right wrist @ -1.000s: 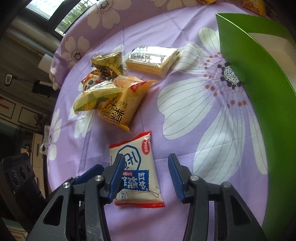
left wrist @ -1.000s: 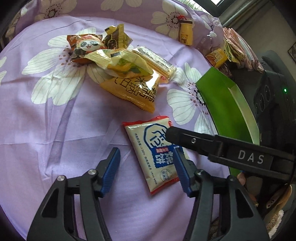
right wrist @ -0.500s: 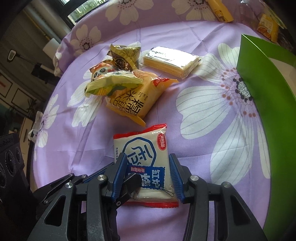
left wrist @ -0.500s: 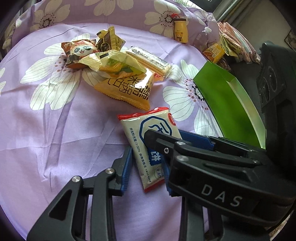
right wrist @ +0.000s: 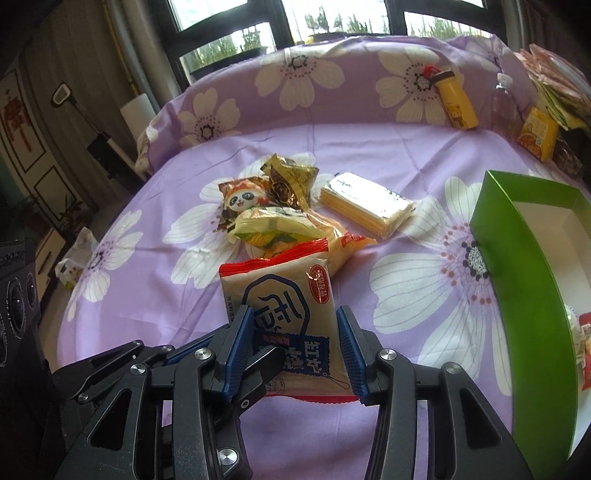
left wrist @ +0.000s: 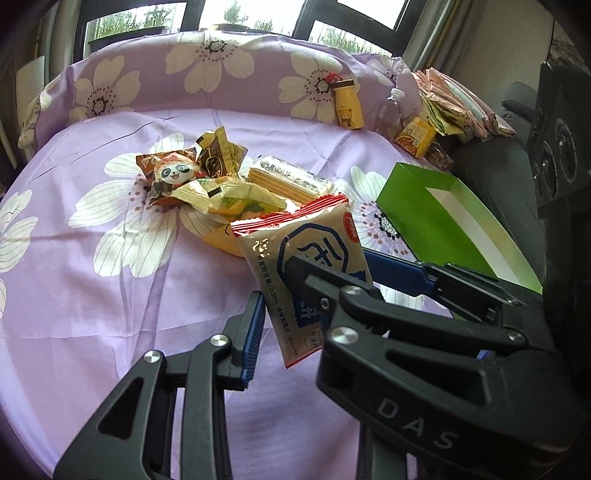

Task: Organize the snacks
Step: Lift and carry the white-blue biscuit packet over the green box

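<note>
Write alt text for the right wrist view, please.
Blue-padded right tongs clamp a cream cracker packet with red edges above a purple flowered cloth. Behind lie a snack pile and wafer pack; a green box stands at right.

A: Your surface: a purple cloth [right wrist: 369, 147] with white flowers, running up the far side. Windows [right wrist: 332, 18] beyond it.

B: Far right?

A: A yellow bear bottle [right wrist: 456, 101] leaning on the raised cloth, with a clear bottle [left wrist: 389, 110] just beside it. Folded pink fabric [left wrist: 454, 92] behind.

B: And to your left?

A: A white roll [right wrist: 137, 109] standing far left, and a plastic bag [right wrist: 75, 258] on the floor.
</note>
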`<state>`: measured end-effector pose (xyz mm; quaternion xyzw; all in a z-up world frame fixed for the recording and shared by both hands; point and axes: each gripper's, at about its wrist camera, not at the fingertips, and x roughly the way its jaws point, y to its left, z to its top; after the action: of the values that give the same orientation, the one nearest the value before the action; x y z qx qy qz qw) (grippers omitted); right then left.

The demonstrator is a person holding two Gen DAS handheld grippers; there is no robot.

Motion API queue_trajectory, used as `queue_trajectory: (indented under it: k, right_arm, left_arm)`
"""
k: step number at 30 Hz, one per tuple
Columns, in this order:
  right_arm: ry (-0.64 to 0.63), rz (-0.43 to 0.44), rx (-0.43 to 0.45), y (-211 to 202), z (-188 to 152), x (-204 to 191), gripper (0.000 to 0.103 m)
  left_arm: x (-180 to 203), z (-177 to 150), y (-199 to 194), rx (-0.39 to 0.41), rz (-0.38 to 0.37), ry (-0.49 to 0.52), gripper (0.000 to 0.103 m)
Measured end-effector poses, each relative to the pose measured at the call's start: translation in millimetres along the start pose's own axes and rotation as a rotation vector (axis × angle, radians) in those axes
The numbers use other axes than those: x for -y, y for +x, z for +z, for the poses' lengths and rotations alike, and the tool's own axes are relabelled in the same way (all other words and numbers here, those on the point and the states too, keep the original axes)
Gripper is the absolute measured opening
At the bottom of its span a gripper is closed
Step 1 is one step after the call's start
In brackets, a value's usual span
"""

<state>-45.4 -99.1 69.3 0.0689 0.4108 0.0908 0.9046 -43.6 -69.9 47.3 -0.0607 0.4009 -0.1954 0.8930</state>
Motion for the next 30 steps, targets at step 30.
queue_trajectory:
  k: [30]
  right_arm:
    - [-0.062,-0.009,0.378,-65.9,5.6,-20.5,0.049]
  left_arm:
    - [22.3,9.4,-50.6,0.336,-0.012,0.035,0.028]
